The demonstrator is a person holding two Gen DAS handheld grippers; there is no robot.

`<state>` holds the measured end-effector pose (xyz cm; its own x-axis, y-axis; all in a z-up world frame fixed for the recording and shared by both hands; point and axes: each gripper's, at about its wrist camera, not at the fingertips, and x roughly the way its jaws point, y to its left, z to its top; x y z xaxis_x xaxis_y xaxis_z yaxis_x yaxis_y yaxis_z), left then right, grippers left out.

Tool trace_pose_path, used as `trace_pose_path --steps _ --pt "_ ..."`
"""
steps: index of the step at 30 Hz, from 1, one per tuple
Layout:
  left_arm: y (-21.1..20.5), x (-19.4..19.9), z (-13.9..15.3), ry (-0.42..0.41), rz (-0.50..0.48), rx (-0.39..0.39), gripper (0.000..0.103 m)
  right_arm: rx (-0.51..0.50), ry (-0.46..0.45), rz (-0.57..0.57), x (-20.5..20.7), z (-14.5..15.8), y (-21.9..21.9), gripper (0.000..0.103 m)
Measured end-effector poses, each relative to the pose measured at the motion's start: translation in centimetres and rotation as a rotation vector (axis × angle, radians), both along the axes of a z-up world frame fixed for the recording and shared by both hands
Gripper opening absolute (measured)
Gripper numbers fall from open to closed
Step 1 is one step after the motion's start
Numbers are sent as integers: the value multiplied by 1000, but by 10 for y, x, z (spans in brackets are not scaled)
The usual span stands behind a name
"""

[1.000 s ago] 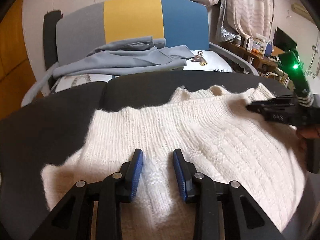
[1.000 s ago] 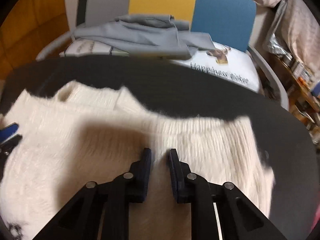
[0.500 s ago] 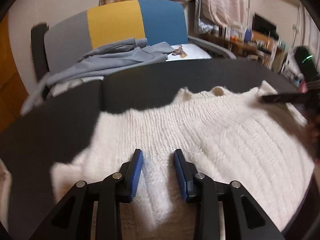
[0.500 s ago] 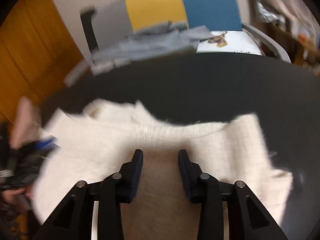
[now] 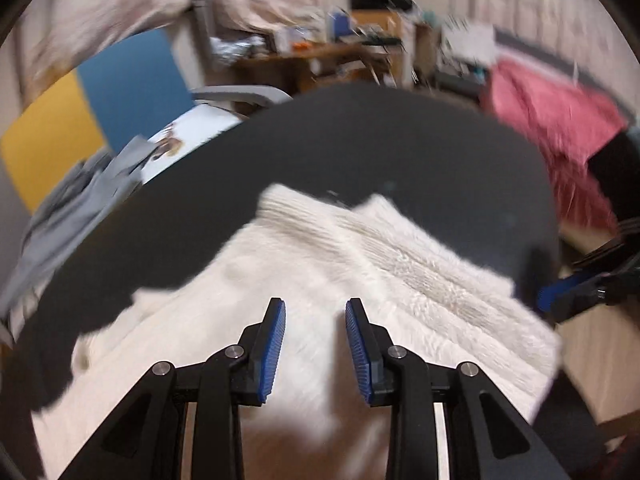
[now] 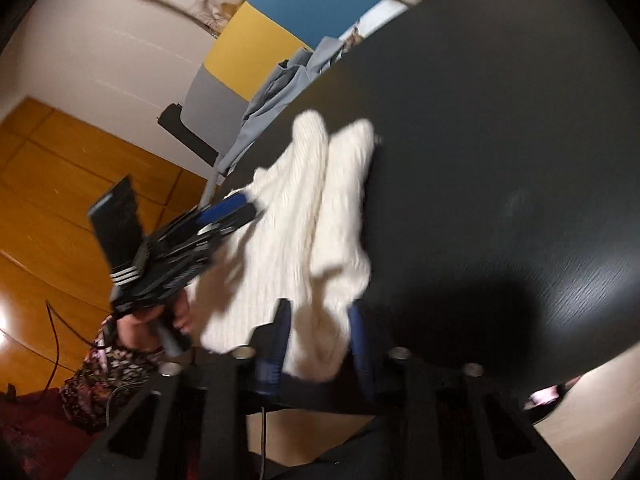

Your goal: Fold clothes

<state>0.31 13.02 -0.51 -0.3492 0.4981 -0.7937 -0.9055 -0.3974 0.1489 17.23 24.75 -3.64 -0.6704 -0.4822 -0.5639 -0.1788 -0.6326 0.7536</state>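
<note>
A white knitted sweater [image 5: 320, 264] lies on the round black table [image 5: 400, 140], its ribbed folds pointing to the far side. My left gripper [image 5: 316, 340] hovers open over the sweater's near part, nothing between its blue pads [image 5: 274, 344]. At the right edge of the left wrist view, my right gripper [image 5: 560, 292] shows blurred. In the right wrist view the sweater [image 6: 304, 216] runs away from me, and its near corner hangs between the open fingers of my right gripper [image 6: 320, 340]. A hand [image 6: 176, 316] holds the left gripper [image 6: 224, 216] at the sweater's left side.
A chair with a grey, yellow and blue back [image 5: 120, 80] stands behind the table and carries a grey garment [image 5: 80, 208] and a white printed shirt [image 5: 188, 136]. A pink cloth [image 5: 560, 120] lies at the right. Orange wooden panels [image 6: 60, 200] are on the left.
My right gripper went from nearly shut to open and swung round to the table's edge, with the sweater's corner now between its fingers. The left view turned to the right; its jaws stayed open.
</note>
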Motion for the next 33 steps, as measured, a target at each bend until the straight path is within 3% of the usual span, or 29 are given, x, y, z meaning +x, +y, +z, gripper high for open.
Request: trace_pose_path --steps 5,9,14,17,19,21,23,27,33 --pt "4 -14 -5 -107 67 57 31 -41 -13 -29 -20 -18 0 10" --pt "-4 -14 -7 -111 74 86 31 -37 8 2 -41 -19 -10 7" --pt "-6 -13 -13 -84 93 111 32 164 32 -56 -54 -8 -33 7" --pt "-6 -20 -15 -98 110 126 32 326 12 -279 -41 -1 -35 0" --pt "-6 -23 -15 -102 111 125 32 324 -5 -329 -36 -7 -35 0" --pt "-5 -25 -15 -104 111 123 32 315 11 -278 -38 -4 -38 0" --pt "-3 -24 -12 -95 113 108 32 253 64 -154 -42 6 -36 5" --pt "8 -17 -3 -90 83 107 32 154 75 129 -52 13 -17 8" --pt "17 -16 -9 -113 44 118 32 -58 -34 410 -100 -13 12 8"
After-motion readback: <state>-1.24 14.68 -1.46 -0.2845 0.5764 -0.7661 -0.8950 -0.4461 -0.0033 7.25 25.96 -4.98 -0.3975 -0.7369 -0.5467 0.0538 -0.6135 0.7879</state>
